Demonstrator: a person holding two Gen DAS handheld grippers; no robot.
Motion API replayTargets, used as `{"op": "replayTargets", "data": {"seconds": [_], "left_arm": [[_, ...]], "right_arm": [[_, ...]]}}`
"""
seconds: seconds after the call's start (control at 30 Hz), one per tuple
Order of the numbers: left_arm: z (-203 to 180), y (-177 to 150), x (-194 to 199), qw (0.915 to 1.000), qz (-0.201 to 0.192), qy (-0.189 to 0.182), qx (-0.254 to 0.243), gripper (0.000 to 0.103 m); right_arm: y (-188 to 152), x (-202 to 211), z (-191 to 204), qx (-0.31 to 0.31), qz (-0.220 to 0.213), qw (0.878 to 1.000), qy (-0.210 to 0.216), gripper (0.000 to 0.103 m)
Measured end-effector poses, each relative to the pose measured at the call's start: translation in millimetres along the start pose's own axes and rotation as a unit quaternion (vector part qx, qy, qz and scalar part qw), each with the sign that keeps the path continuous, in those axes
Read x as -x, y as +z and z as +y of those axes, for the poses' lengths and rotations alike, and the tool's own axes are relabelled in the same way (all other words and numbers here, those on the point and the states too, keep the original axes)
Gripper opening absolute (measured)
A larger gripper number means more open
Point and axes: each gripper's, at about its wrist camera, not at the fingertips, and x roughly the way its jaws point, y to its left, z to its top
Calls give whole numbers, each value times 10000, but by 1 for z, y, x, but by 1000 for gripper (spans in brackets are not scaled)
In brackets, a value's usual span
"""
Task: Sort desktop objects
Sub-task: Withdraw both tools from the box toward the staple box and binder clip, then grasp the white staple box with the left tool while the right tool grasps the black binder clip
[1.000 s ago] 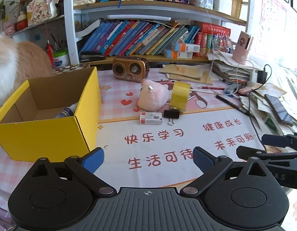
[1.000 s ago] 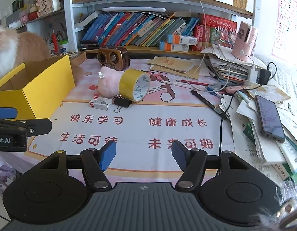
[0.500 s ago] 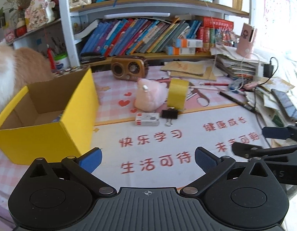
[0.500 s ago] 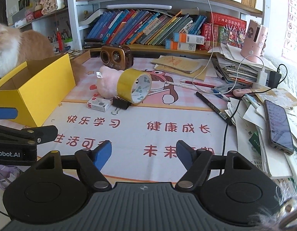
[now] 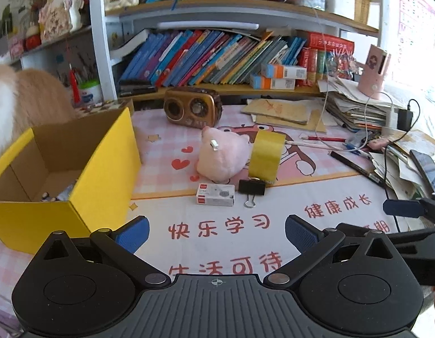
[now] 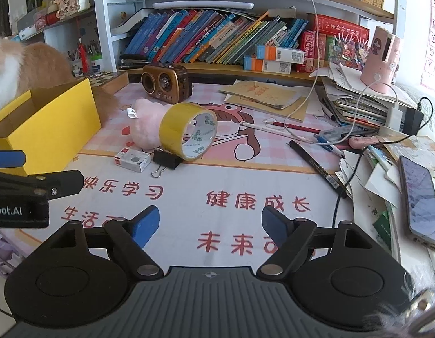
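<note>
Tape roll [image 6: 188, 131] leans on plush [image 6: 148, 128], binder clip [image 6: 166, 159] in front; both grippers' fingers spread, right opening.

You have a yellow box [image 5: 104, 169] with a plain brown inside at the left of the frame, a pink plush [image 5: 223, 155], yellow tape [image 6: 186, 129], a black clip [image 5: 251, 187], and a pink-checked mat [image 5: 166, 146] with red characters.

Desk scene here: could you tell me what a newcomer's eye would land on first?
The open yellow box at the left edge stands out most. Mid-mat, a roll of yellow tape stands on edge against a pink plush toy, with a black binder clip and a small white box just in front.
</note>
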Motion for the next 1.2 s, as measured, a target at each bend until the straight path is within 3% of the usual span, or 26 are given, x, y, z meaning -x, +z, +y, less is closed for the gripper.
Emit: {"op": "replayTargets", "data": {"seconds": [0.43, 0.73, 1.07, 1.2], "left_arm": [[6, 17, -53, 9998, 105, 140, -126, 103], [10, 25, -94, 9997, 242, 31, -88, 102], [7, 24, -139, 9977, 656, -65, -180, 79], [9, 24, -148, 9961, 839, -209, -197, 60]], "right_arm": [[28, -63, -3, -45, 104, 9998, 146, 79], [27, -89, 1, 78, 293, 9995, 40, 75], [25, -95, 4, 7, 388, 9992, 17, 75], [25, -96, 6, -43, 387, 9992, 7, 75]]}}
